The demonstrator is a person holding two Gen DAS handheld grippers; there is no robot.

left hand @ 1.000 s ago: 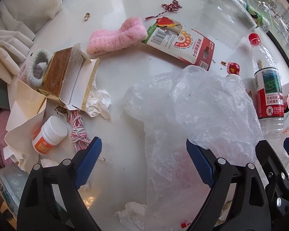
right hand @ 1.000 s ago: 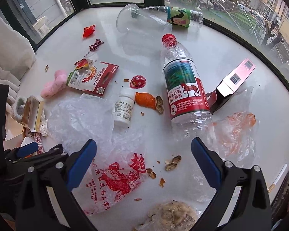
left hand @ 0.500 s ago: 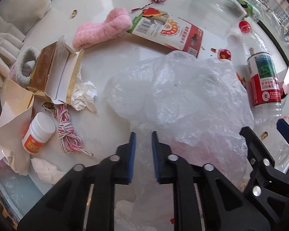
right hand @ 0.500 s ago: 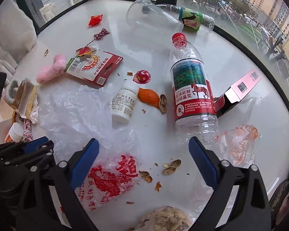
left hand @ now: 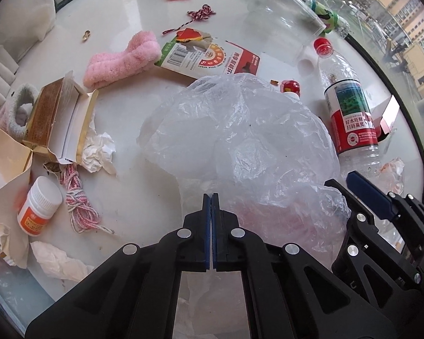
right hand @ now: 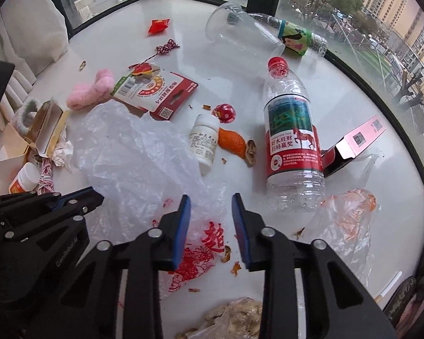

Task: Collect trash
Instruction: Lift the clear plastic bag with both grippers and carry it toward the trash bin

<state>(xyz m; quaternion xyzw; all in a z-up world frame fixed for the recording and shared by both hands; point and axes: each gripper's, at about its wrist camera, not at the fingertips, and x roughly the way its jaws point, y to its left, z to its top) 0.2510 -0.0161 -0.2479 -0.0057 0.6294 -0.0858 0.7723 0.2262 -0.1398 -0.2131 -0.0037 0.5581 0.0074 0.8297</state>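
Note:
A crumpled clear plastic bag with red print lies on the white table. My left gripper is shut on the bag's near edge and holds it lifted; it also shows in the right wrist view. My right gripper is partly closed, jaws narrow and empty, just above the bag's printed part. A red-label water bottle, a white pill bottle and orange peel lie beyond it.
A red snack packet, pink fuzzy cloth, gold box, tissue, small orange-label bottle, string, clear cup, pink box, another thin bag, nut shells.
My left gripper went from wide open to shut on the bag's edge and lifted it. My right gripper's jaws narrowed from wide open and moved over the bag.

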